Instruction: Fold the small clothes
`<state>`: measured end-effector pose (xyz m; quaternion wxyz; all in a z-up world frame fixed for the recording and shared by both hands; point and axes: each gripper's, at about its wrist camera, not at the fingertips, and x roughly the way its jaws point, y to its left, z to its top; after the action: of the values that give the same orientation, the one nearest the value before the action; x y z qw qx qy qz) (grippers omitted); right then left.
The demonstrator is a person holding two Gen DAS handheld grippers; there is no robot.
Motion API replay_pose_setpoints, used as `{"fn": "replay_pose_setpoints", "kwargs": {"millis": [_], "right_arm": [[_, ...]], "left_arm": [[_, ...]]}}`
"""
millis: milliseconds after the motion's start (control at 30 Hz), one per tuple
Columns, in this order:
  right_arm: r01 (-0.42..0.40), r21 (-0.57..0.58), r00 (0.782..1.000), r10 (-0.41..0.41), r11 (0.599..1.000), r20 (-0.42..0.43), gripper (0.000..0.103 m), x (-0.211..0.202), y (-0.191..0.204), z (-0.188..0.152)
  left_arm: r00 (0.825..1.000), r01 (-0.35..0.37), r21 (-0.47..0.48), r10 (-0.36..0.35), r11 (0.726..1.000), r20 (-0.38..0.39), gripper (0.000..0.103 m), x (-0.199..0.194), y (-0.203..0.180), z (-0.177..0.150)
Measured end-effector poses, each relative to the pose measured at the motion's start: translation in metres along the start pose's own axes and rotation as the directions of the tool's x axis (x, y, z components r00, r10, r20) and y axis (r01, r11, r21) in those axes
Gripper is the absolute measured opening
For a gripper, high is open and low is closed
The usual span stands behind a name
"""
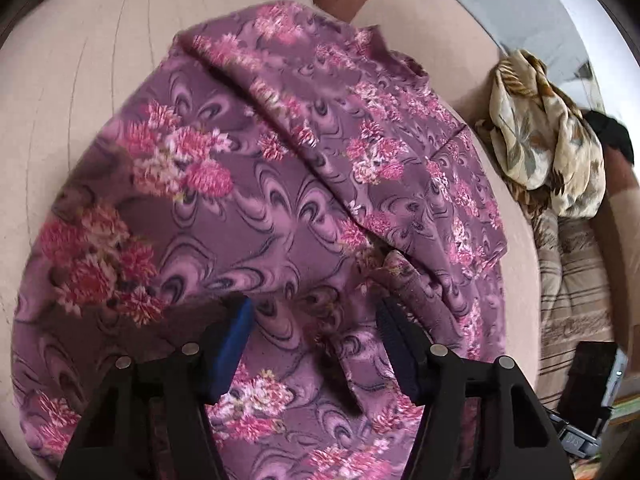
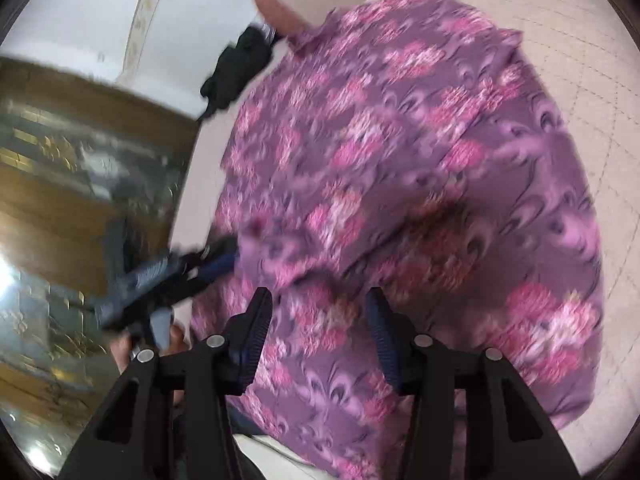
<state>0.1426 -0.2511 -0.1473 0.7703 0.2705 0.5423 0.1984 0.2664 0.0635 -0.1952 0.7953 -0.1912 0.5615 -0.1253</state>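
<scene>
Cloth: Your purple flowered cloth lies spread over the pale quilted cushion, filling most of both wrist views. In your left view it has one long ridge running from the upper left down toward the lower right, and a folded layer on the right side overlaps the flat part below it.
Cloth edge: In your right view the cloth reaches the left rim of the cushion, and its near edge hangs just past the front of the cushion at the bottom of the picture. This view is blurred, so you cannot read the finer creases.
Left gripper: Your left gripper hangs over the near part of the cloth with its jaws well apart. Cloth shows in the gap between the fingers, but neither pad presses on it; nothing is held.
Right gripper: Your right gripper also points down at the cloth with its jaws apart, somewhat narrower than the left. It grips nothing.
Neighbour: In your right view the left gripper shows at the cloth's left edge, blurred, with a hand behind it.
Surroundings: A crumpled cream flowered cloth sits on a striped cushion, well to the right of the purple one.
</scene>
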Motion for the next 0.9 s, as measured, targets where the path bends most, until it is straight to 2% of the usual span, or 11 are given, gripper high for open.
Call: {"fn": "replay_pose_setpoints", "kwargs": {"millis": [100, 267, 400, 467, 567, 633, 700, 767, 800, 867, 900], "right_arm": [[0.151, -0.019, 0.988, -0.152, 0.988, -0.001, 0.049, -0.013, -0.015, -0.014], [0.104, -0.022, 0.984, -0.106, 0.994, -0.143, 0.049, -0.03, -0.03, -0.04], [0.244, -0.021, 0.941, -0.242, 0.969, -0.236, 0.049, -0.04, -0.026, -0.06], [0.313, -0.041, 0.927, -0.315, 0.949, -0.205, 0.049, -0.045, -0.009, -0.057], [0.085, 0.016, 0.99, -0.083, 0.996, -0.116, 0.055, -0.042, 0.022, -0.034], [-0.038, 0.06, 0.996, 0.043, 0.997, -0.078, 0.059, -0.021, 0.036, -0.013], [-0.068, 0.118, 0.993, 0.078, 0.991, -0.085, 0.059, 0.005, 0.039, 0.001], [-0.098, 0.204, 0.987, 0.121, 0.974, -0.104, 0.058, 0.039, 0.035, 0.01], [-0.1, 0.235, 0.985, 0.129, 0.967, -0.111, 0.045, 0.052, 0.031, 0.011], [-0.05, 0.279, 0.987, 0.091, 0.959, -0.135, 0.011, 0.067, 0.025, 0.01], [-0.061, 0.289, 0.988, 0.098, 0.955, -0.116, 0.011, 0.063, 0.025, 0.008]], "left_arm": [[1.0, 0.021, 0.035, -0.02, 0.999, -0.012, 0.058, -0.001, -0.007, -0.006], [0.998, 0.052, 0.021, -0.052, 0.998, -0.027, 0.058, -0.005, -0.005, -0.01], [0.996, 0.084, -0.029, -0.085, 0.996, -0.034, 0.051, -0.01, 0.006, -0.011], [0.995, 0.093, -0.063, -0.095, 0.994, -0.032, 0.046, -0.01, 0.012, -0.008], [0.991, 0.128, -0.105, -0.13, 0.986, -0.019, 0.046, -0.01, 0.016, -0.001], [0.989, 0.141, -0.115, -0.145, 0.983, -0.023, 0.046, -0.008, 0.016, 0.0], [0.989, 0.133, -0.105, -0.139, 0.986, -0.054, 0.046, 0.001, 0.011, -0.001], [0.991, 0.118, -0.075, -0.122, 0.99, -0.05, 0.03, 0.001, 0.004, -0.003], [0.992, 0.108, -0.05, -0.111, 0.993, -0.064, 0.003, 0.001, -0.001, -0.004], [0.996, 0.077, -0.037, -0.079, 0.996, -0.036, 0.003, -0.01, -0.003, -0.004], [0.994, 0.109, -0.037, -0.109, 0.993, -0.006, 0.002, -0.024, -0.004, -0.005]]}}
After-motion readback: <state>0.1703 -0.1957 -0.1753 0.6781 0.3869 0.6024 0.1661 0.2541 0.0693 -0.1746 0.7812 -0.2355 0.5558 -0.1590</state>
